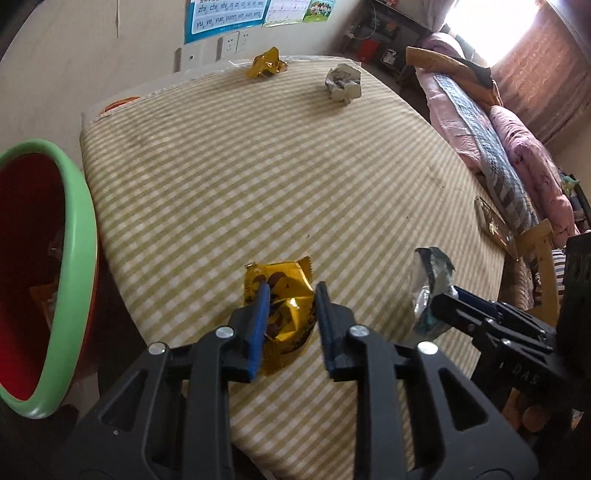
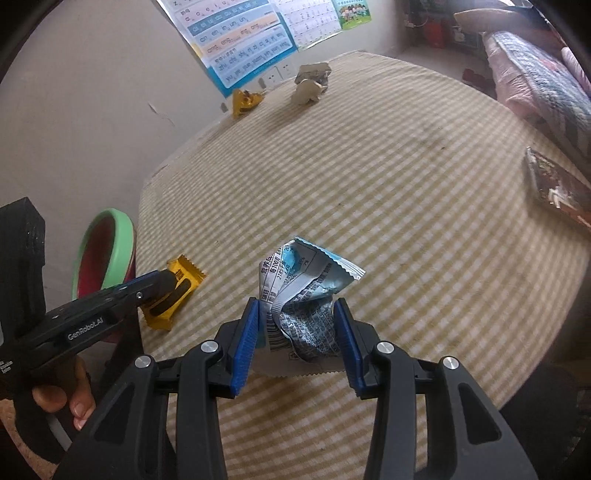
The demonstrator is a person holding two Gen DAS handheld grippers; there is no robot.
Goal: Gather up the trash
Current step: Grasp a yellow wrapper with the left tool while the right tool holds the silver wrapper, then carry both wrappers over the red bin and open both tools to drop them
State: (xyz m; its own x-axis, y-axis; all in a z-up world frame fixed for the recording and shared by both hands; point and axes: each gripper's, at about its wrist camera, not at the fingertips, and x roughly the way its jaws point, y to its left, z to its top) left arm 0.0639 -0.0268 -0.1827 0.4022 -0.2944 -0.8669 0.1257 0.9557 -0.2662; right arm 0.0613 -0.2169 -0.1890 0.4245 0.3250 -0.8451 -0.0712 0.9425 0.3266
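Near the tabletop's front edge, the left gripper's jaws straddle a yellow wrapper, slightly apart; the right gripper's jaws clamp a blue-white wrapper, ready for the nearby bin.

At the top of the frame, a blue letter poster hangs on the wall, with white wall sockets just below it. At the right side lies a bed with pink bedding, beside a reddish curtain.
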